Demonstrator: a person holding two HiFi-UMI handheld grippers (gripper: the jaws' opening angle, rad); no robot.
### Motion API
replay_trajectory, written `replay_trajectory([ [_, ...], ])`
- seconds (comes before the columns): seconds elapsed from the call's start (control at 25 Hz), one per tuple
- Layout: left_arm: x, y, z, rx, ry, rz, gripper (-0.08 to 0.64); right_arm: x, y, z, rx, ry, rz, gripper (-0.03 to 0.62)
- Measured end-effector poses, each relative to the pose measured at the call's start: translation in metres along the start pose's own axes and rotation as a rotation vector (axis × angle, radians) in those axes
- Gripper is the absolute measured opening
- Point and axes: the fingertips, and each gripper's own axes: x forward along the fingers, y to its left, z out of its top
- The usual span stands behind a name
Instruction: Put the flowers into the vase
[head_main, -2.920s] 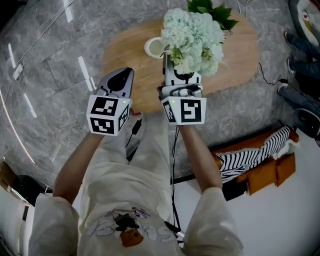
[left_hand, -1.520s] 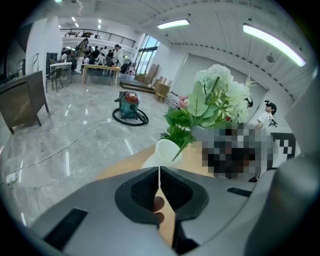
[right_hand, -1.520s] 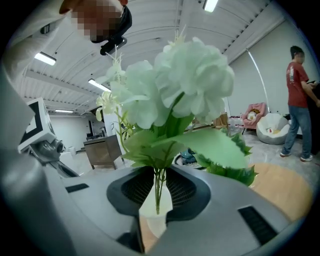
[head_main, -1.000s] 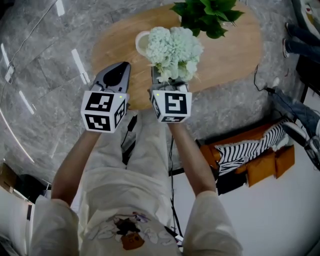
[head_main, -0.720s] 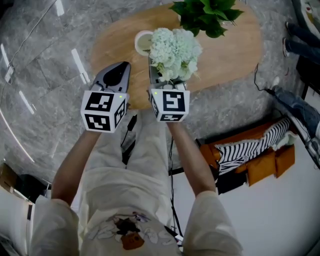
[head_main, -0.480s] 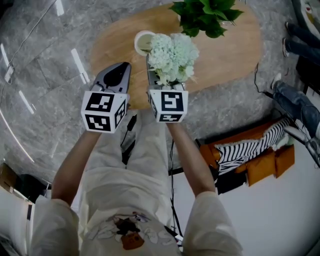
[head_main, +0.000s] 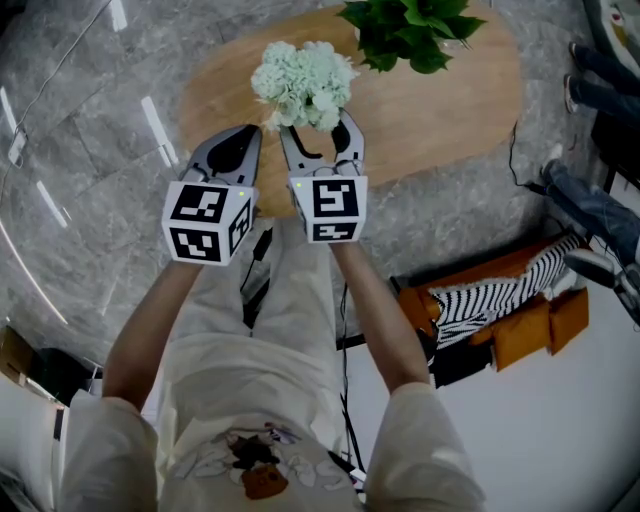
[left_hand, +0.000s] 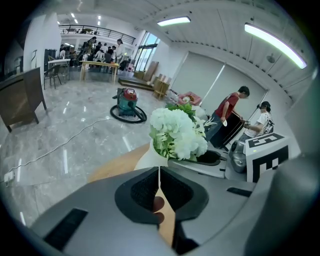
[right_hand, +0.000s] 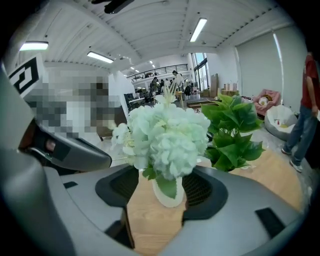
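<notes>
Grey marble floor (head_main: 90, 120) spread under everything, crossed by a thin cable, and an open hall with ceiling strip lights showed in both gripper views. On it stood an oval wooden surface (head_main: 450, 100). At the far edge of the surface sat a leafy green potted plant (head_main: 405, 30), near the task's things but not touching them. A teal and red vacuum cleaner (left_hand: 127, 102) stood well off on the floor behind.

The flowers (head_main: 303, 82), a rounded bunch of pale green-white hydrangea heads, sat upright in a small white vase (right_hand: 170, 192) on the near part of the surface. From the head view the blooms hid the vase completely.

The right tongs (head_main: 318, 125) pointed down at the vase, and their jaws had just been opening. They stood wide apart, with the vase and the lower leaves between them. Bare wood showed on either side, and neither pad pressed on the vase.

The left tongs (head_main: 240, 145) hung just beside the right pair, over the near edge of the surface. Their jaws were closed together with nothing gripped, and the flowers lay ahead of them and to their right.
</notes>
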Motion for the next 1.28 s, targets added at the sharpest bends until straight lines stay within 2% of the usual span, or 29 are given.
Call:
replay_trajectory([
  [0.64, -0.005, -0.005, 0.001, 0.005, -0.011, -0.003, 0.018, -0.011, -0.008, -0.007, 0.054, 0.005, -0.025, 0.255],
  [1.28, -0.021, -0.029, -0.004, 0.033, -0.017, -0.01, 0.017, -0.047, -0.005, -0.01, 0.081, -0.021, -0.044, 0.255],
])
